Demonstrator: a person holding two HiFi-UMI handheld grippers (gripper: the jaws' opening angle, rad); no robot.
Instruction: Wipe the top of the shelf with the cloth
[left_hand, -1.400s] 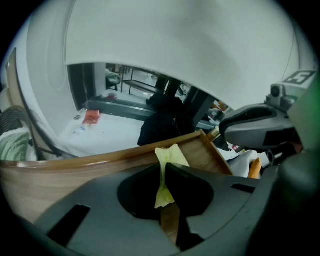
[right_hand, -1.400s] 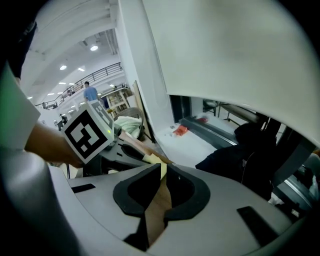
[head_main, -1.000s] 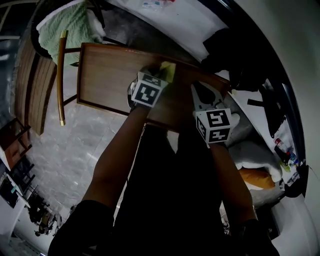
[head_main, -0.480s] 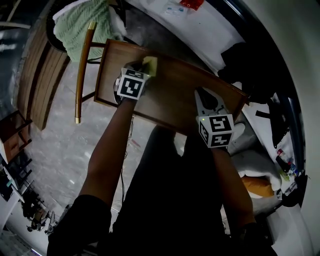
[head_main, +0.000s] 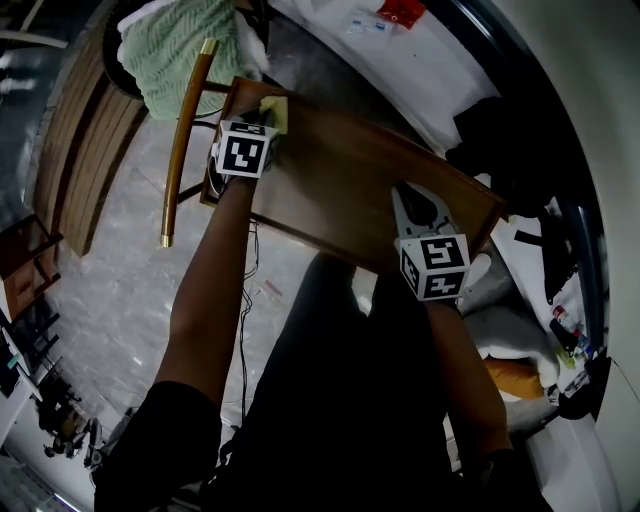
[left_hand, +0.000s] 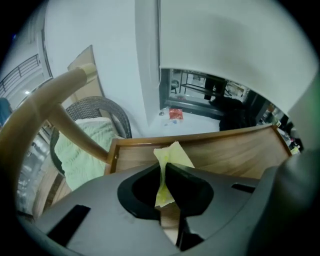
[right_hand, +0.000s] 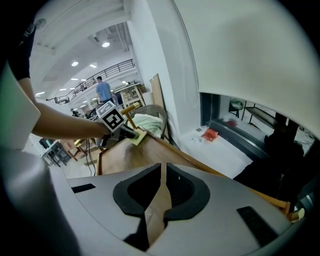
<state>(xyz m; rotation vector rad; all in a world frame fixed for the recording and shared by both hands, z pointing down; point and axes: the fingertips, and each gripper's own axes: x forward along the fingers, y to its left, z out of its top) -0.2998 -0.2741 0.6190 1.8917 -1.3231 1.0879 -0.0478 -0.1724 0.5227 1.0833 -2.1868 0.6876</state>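
Note:
The shelf top (head_main: 350, 185) is a brown wooden board with a raised rim. My left gripper (head_main: 260, 128) is at its far left corner, shut on a pale yellow cloth (head_main: 275, 110) that rests on the wood. In the left gripper view the cloth (left_hand: 172, 154) sticks up from between the closed jaws of that gripper (left_hand: 163, 172), with the shelf top (left_hand: 235, 152) beyond. My right gripper (head_main: 408, 195) lies over the board's near right part, shut and holding nothing. The right gripper view has its jaws (right_hand: 163, 175) closed, and the left gripper (right_hand: 124, 132) and the cloth (right_hand: 137, 138) far off.
A gold-coloured curved rail (head_main: 185, 135) runs beside the shelf's left end. Behind it a green knitted blanket (head_main: 175, 45) lies on a wicker chair. Dark bags (head_main: 500, 130) crowd the right end. A red packet (head_main: 400, 12) lies on the white floor beyond.
My left gripper has slid the cloth leftward along the shelf top to its far left corner. The right gripper has stayed near the right part.

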